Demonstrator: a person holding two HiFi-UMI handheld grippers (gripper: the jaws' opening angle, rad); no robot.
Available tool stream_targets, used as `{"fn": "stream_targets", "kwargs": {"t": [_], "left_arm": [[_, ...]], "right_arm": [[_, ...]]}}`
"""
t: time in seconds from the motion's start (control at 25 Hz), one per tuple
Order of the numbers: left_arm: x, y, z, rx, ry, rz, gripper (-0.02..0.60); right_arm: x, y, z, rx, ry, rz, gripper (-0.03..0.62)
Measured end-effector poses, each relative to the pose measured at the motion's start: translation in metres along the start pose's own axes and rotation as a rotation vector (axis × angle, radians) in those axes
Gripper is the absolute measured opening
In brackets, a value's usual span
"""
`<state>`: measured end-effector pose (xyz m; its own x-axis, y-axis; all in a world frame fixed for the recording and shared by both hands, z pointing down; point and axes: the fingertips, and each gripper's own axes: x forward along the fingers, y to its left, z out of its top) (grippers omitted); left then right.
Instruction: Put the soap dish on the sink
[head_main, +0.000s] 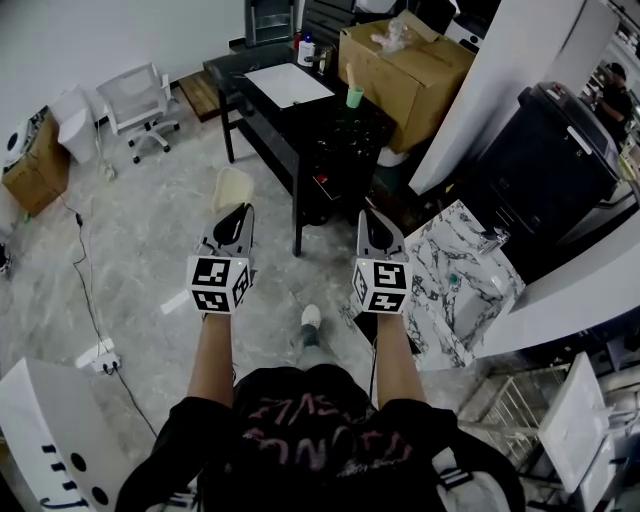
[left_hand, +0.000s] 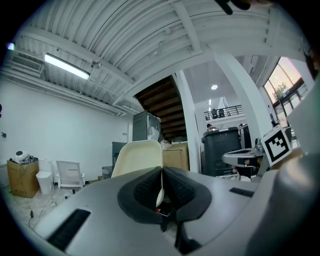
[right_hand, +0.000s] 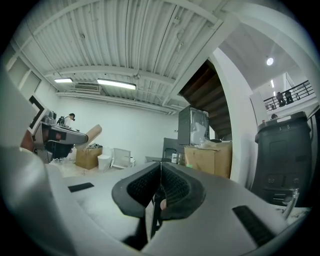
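Left claw is clenched on the edge of the cream soap dish, held up in the air over the floor, so pickup looks done. Right claw is clamped together with nothing in it. The marble sink sits near its right; carrying over and placing remain.

The soap dish is cream, the sink white marble veined black, the table black.
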<state>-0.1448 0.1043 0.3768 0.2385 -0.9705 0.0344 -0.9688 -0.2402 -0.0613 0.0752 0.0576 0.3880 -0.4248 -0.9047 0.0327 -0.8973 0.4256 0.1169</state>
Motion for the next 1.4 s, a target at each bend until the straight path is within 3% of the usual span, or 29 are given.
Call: {"fn": "stream_targets", "kwargs": {"t": [0.56,1.0,1.4], "left_arm": [[0.100,0.045,-0.030,0.000,0.056,-0.024,0.021],[0.220,0.089,-0.049,-0.015,0.111,-0.020,0.021],[0.338,0.104,-0.049,-0.008,0.144,-0.038,0.022]], "right_arm": [[0.109,-0.017,-0.023,-0.005,0.030,-0.003,0.011],[0.234,-0.055,-0.040,0.000,0.071,0.010,0.011],[0.333,-0.108,-0.052,0.017,0.096,0.025,0.011]]}}
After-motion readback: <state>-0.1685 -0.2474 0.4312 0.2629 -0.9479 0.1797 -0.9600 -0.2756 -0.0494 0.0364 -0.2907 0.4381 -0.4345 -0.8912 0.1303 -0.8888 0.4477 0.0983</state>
